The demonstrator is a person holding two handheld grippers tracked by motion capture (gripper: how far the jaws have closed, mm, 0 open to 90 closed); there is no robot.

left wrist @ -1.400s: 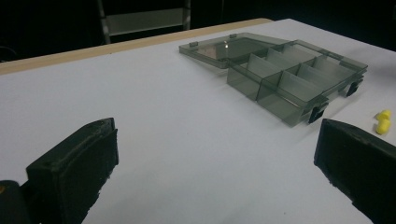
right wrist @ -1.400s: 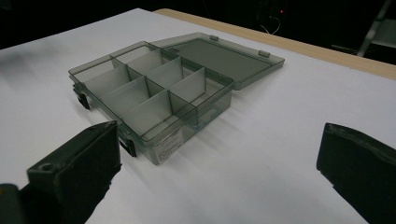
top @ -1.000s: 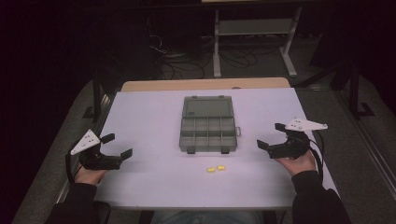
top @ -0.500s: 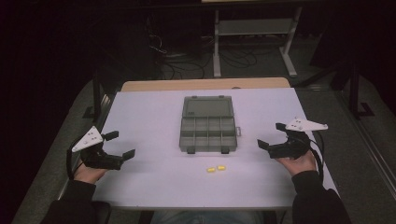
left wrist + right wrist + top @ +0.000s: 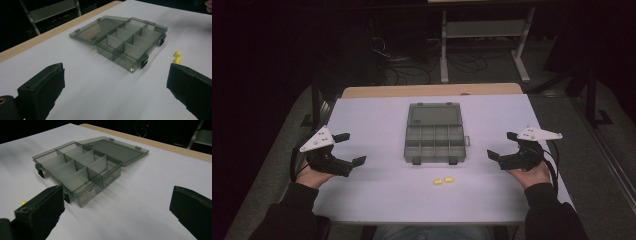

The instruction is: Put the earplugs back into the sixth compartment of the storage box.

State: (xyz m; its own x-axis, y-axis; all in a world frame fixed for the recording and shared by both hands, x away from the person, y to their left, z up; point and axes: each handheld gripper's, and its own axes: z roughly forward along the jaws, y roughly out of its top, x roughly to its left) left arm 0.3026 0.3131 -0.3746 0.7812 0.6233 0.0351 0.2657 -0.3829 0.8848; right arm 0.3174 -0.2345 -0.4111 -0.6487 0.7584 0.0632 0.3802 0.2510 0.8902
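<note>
Jaws of both grippers spread wide, grasping nothing. White tabletop spanning most of the high view, with a wooden strip exposed along the far edge and dark floor beyond every side. Smoky grey compartment box at centre, lid folded flat toward the far edge, divided tray nearer the person; two rows of compartments, all appearing empty in both gripper views; black latches on the near wall. Broad bare margins of tabletop to left and right of box, and a narrower one between lid and far edge. Left gripper held at the left margin, near the tabletop edge, well apart from box, pointing inward; hand beneath it at the edge. Right gripper mirrored at the right margin, likewise well apart from box, hand close to the right edge. Two small yellow pieces side by side on open tabletop, just in front of the tray's near wall, between box and near edge, touching neither.
</note>
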